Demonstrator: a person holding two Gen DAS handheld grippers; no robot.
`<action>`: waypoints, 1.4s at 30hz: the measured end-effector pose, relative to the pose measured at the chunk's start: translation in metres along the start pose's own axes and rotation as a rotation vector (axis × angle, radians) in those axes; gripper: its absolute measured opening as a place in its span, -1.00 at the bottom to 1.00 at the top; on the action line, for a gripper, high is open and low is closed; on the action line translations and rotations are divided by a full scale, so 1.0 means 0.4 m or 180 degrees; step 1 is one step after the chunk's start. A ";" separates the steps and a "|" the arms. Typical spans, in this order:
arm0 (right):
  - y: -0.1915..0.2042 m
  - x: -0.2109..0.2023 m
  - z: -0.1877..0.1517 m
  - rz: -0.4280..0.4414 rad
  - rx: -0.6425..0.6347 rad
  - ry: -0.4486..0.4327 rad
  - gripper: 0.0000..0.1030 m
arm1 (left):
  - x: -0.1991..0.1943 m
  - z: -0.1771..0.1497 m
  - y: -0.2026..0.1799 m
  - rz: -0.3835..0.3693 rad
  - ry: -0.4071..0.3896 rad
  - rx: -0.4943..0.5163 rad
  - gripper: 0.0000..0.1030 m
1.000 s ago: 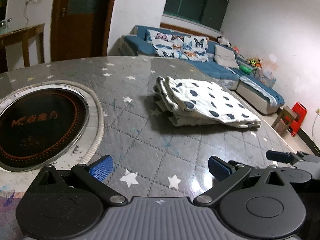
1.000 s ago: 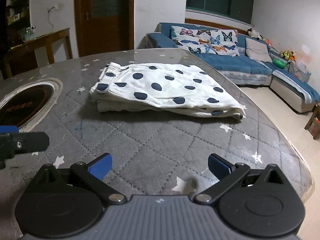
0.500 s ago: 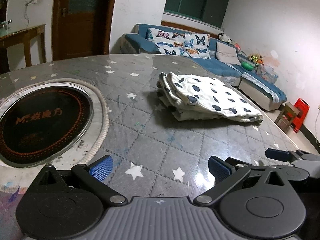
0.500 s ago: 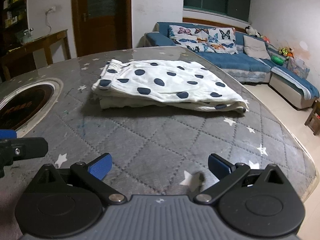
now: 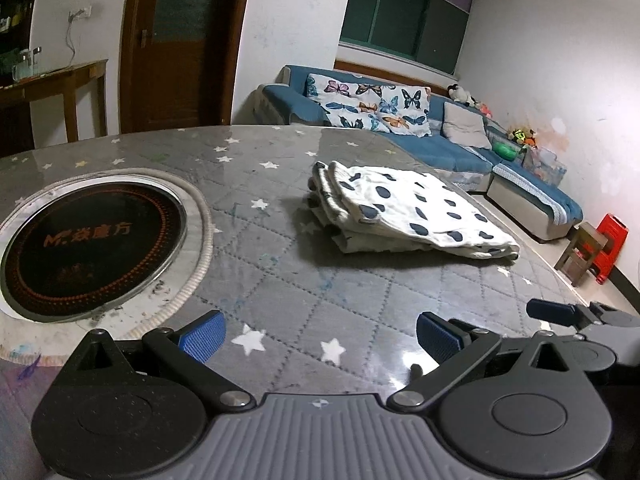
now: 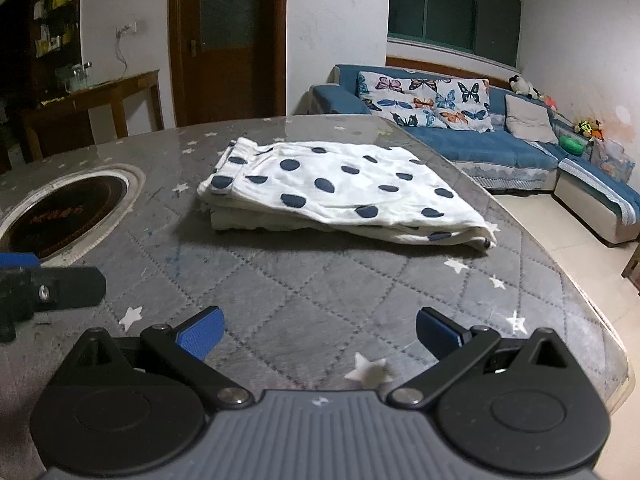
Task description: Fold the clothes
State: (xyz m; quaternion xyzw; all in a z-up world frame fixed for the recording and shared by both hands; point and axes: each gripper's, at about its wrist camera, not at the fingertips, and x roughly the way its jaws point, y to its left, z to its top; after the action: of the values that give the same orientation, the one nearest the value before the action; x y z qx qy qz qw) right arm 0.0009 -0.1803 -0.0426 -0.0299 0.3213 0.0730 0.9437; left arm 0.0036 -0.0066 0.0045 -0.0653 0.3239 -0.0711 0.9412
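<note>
Indoors, on a round table [image 5: 360,292] under a grey quilted, star-printed cover, a built-in induction hob [image 5: 90,240] sits at far left, its dark glass ringed in metal. Just right of it, near the table's front edge, the left gripper [image 5: 320,330] hangs with its blue-padded fingers [image 5: 202,336] spread wide and nothing between them. Beyond, toward the middle of the table, lies a folded white garment with navy polka dots [image 6: 340,190], stacked in several layers and flat on the cover, well apart from both tools. Farther right, the right gripper [image 6: 318,330] is likewise released and empty. Behind the table's right side runs a blue sofa [image 6: 520,148] with butterfly-print cushions [image 6: 424,100].
</note>
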 end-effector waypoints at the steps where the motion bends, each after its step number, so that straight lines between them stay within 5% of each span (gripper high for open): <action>1: -0.006 -0.002 -0.001 0.0016 0.0006 -0.0018 1.00 | -0.001 -0.003 -0.006 0.0013 -0.0009 -0.0001 1.00; 24: -0.069 -0.064 -0.068 0.0263 0.0151 -0.0220 1.00 | -0.074 -0.073 -0.101 0.0209 -0.0132 0.0020 1.00; 42: -0.084 -0.128 -0.103 0.0194 0.0184 -0.0325 1.00 | -0.108 -0.099 -0.145 0.0101 -0.0170 0.0137 1.00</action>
State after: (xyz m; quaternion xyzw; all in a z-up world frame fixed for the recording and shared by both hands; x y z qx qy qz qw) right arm -0.0588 -0.2240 -0.0437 0.0109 0.2755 0.0937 0.9566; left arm -0.0599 -0.0591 0.0091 -0.0417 0.2981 -0.0613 0.9517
